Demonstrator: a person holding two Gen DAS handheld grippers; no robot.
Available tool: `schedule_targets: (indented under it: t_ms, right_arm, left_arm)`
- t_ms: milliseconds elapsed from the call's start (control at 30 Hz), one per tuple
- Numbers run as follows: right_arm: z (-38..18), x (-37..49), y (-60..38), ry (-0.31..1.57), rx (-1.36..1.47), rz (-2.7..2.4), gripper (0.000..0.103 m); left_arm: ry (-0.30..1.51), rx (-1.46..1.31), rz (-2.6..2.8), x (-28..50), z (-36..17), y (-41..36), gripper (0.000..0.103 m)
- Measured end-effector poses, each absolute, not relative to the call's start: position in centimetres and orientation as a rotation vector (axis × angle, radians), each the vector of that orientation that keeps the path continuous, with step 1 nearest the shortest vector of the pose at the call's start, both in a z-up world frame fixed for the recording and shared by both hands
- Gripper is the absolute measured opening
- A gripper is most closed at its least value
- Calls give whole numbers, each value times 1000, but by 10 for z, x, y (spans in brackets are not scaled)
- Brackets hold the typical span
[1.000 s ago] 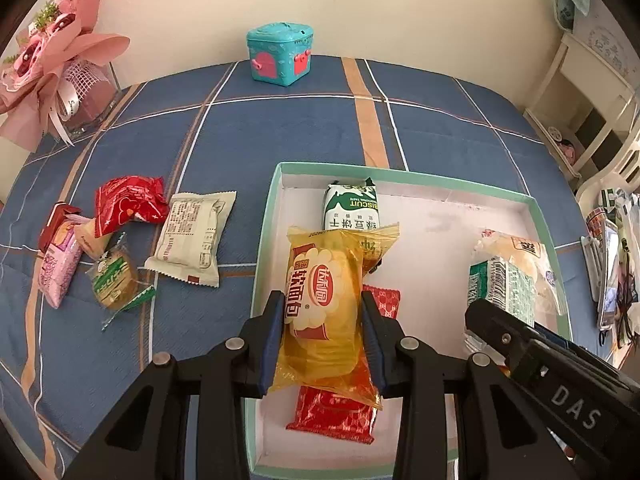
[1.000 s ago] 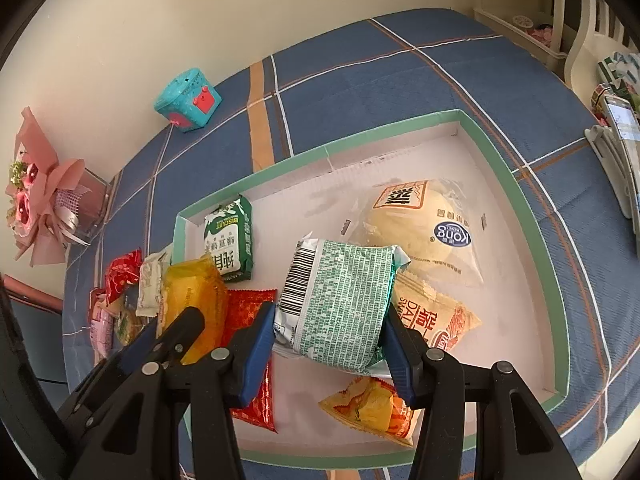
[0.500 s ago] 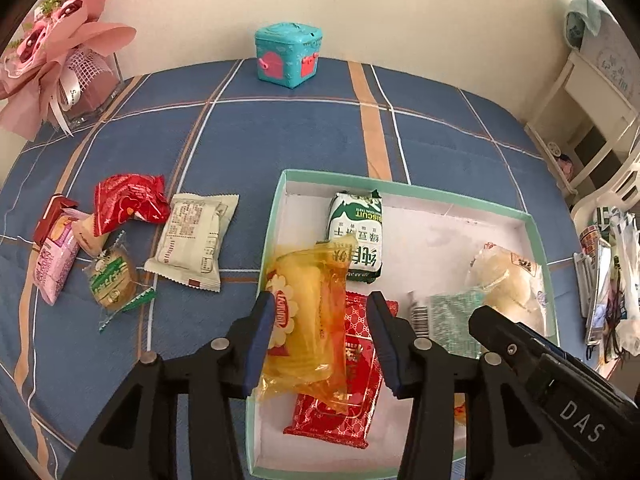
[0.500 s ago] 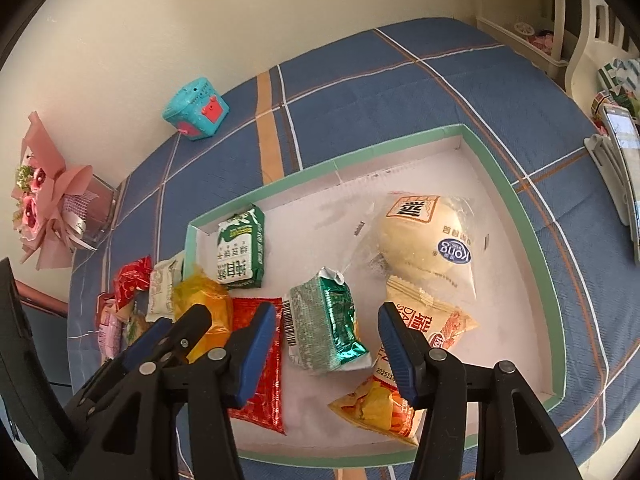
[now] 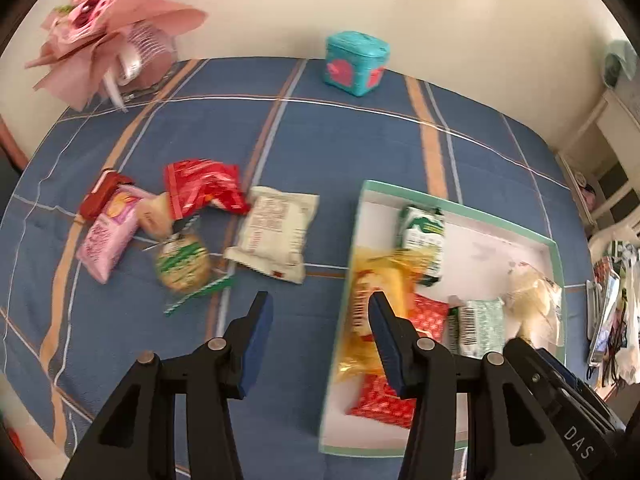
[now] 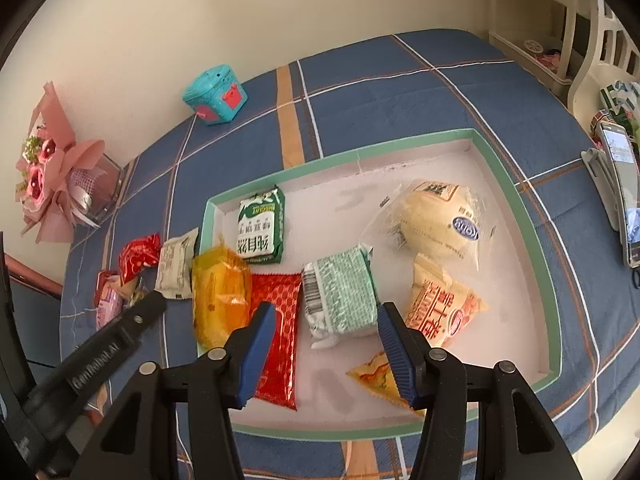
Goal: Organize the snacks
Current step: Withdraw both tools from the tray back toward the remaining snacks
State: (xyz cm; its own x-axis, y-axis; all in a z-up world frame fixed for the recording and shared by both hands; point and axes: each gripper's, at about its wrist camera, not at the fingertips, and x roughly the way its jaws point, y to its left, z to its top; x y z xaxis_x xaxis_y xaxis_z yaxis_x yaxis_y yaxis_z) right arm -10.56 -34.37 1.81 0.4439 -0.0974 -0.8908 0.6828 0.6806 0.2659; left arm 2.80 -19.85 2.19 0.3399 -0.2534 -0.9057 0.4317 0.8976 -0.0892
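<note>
- Left wrist view: your left gripper [image 5: 316, 334] has let go of the yellow bun [image 5: 370, 308]. Its jaws now stand open and empty over the blue cloth, swinging toward five loose packets [image 5: 276, 234].
- Right wrist view: your right gripper [image 6: 326, 344] has dropped the green packet [image 6: 340, 294]; its jaws are open. The box [image 6: 516, 196] now holds seven snacks.

Tablecloth, woven fabric [image 6: 400, 92]: blue, crossed by orange and white stripes.
Shallow cardboard tray [image 6: 516, 200]: mint-green rim, white floor.
Crinkly cake wrapper [image 6: 220, 292]: translucent yellow-orange.
Flat foil sachet [image 6: 280, 344]: red, small repeating print.
Biscuit pack [image 6: 260, 228]: green and white.
Barcoded packet [image 6: 340, 296]: pale green on white, fine print.
Gripper pads [image 5: 256, 340]: blue on black arms.
Small lidded box [image 5: 356, 62]: teal, red motifs.
Paper bouquet [image 5: 108, 28]: pink.
</note>
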Motion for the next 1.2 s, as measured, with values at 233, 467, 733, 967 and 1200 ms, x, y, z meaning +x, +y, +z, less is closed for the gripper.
schedule_targets:
  t_ms: [233, 467, 733, 967, 1200]
  right_arm:
    - [17, -105, -326, 1032, 649, -533, 57]
    - [17, -103, -311, 1049, 632, -539, 57]
    - [11, -96, -297, 1074, 644, -558, 72]
    - [14, -77, -276, 1068, 615, -528, 86]
    - [13, -57, -254, 1071, 579, -485, 92]
  left_arm:
    - [1155, 146, -412, 38, 24, -172, 51]
    - [1158, 133, -414, 41, 30, -151, 52]
    - [1145, 134, -366, 49, 31, -130, 69]
    - [1126, 151, -299, 61, 28, -109, 87]
    - [1114, 132, -261, 72, 29, -88, 94]
